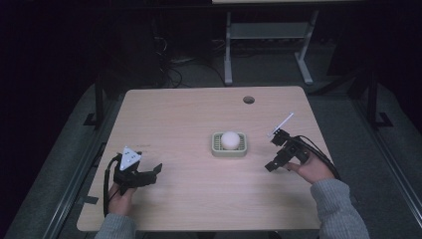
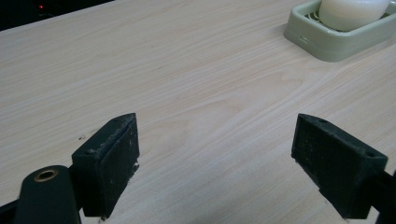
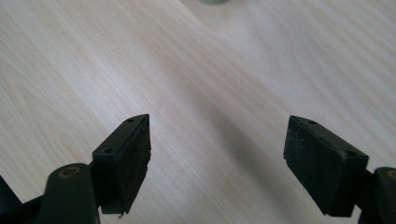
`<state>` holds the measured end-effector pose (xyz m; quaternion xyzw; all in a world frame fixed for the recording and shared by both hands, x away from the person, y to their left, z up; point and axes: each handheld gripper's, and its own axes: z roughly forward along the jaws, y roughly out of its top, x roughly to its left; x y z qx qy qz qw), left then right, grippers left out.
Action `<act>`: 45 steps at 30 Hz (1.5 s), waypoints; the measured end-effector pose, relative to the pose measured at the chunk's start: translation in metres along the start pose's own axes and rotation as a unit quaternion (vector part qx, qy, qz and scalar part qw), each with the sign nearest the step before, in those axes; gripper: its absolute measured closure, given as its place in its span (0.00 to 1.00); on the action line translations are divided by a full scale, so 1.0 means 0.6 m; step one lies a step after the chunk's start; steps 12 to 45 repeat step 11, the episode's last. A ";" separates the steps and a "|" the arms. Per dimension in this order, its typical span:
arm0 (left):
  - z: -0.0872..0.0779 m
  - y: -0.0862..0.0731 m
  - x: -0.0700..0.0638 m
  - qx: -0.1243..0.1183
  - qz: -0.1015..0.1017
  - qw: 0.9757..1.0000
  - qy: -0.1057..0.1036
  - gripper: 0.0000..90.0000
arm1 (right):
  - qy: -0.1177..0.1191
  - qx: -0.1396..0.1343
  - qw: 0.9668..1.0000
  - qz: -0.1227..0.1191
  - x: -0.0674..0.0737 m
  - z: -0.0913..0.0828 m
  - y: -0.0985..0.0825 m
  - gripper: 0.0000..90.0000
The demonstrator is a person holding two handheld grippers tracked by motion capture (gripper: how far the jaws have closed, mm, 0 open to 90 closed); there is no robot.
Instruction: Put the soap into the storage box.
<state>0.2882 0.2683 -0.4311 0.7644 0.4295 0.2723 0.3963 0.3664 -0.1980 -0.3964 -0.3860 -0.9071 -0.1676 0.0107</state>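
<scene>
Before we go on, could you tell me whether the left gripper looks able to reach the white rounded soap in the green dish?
Probably yes: the left gripper is open, and bare wooden table lies between it and the white rounded soap in the green dish.

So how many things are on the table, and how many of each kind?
White soap bar: 1
Green soap dish: 1
Tongs, left and right, both wide open and holding nothing: 2
Total: 4
</scene>
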 end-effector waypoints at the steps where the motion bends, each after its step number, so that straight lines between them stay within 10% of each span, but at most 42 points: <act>1: 0.000 0.000 0.000 0.000 0.000 1.000 -0.001 0.17 | -0.001 0.001 1.000 0.001 0.000 0.001 -0.005 0.25; 10: 0.002 0.001 -0.001 0.000 -0.001 1.000 -0.001 0.16 | -0.003 -0.010 1.000 0.004 0.007 0.002 -0.045 0.25; 45: 0.002 0.001 0.000 0.000 -0.001 1.000 -0.001 0.16 | -0.003 -0.010 1.000 0.004 0.007 0.002 -0.045 0.25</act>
